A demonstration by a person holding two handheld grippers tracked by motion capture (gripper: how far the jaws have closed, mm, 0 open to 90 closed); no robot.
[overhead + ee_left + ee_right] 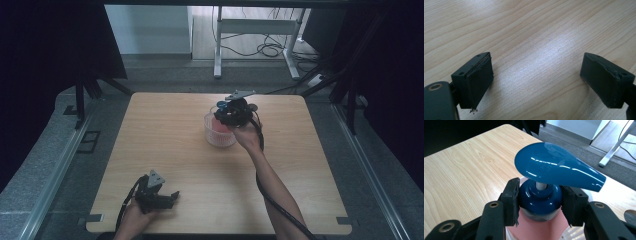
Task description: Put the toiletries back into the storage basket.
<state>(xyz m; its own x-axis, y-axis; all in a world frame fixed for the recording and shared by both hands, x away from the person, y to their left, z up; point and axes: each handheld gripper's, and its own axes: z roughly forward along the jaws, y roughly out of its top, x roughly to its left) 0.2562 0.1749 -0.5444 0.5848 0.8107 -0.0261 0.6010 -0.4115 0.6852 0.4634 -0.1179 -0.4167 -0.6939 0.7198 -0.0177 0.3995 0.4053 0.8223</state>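
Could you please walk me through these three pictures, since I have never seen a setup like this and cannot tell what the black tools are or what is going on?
A person sits at a wooden table and holds a hand-operated two-jaw gripper in each hand. The high view looks down from above the person's side. The other two pictures come from cameras riding on the grippers, looking along their black jaws. The left gripper rests low near the table's front edge, jaws open over bare wood. The right gripper is clamped on the blue collar of a pump bottle, which has a pink body and a blue pump head. In the high view that bottle sits over a white basket on the table.
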